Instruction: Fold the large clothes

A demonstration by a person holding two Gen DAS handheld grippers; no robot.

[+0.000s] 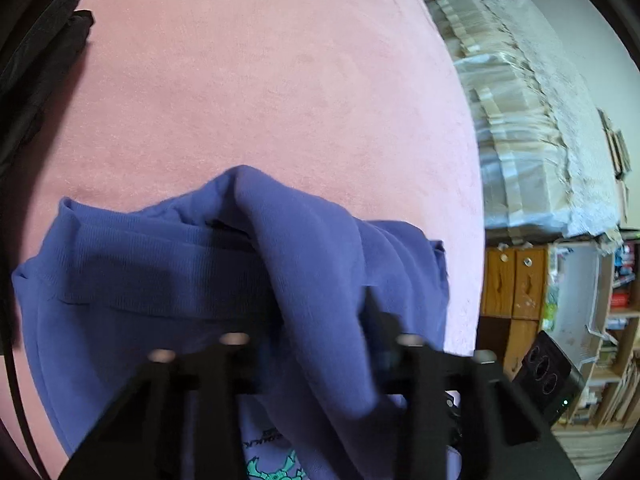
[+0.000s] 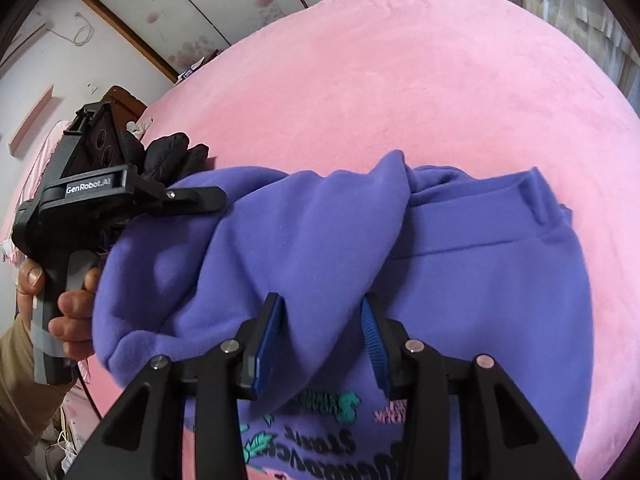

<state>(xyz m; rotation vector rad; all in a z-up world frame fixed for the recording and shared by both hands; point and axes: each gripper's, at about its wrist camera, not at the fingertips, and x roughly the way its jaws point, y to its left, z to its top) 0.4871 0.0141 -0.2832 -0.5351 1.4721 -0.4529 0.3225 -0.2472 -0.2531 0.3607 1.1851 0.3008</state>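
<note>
Pink bedspread [image 2: 400, 80] fills both views; purple sweatshirt [image 2: 460, 288] lies on it at 6 o'clock, hem band away from me. I read the raised ridge as a fold underway. My left gripper [image 1: 320, 320] looks clamped on that bunched fabric. My right gripper [image 2: 320, 332] stands partly open, pads astride the fold, not pinching. Only the right view shows the hand [image 2: 60, 300] gripping the left tool.

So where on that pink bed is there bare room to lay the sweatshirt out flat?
The pink bed cover is bare beyond the purple sweatshirt, out to its far edge, and in a strip to its right. It is crowded at the left, around the black garment.
</note>
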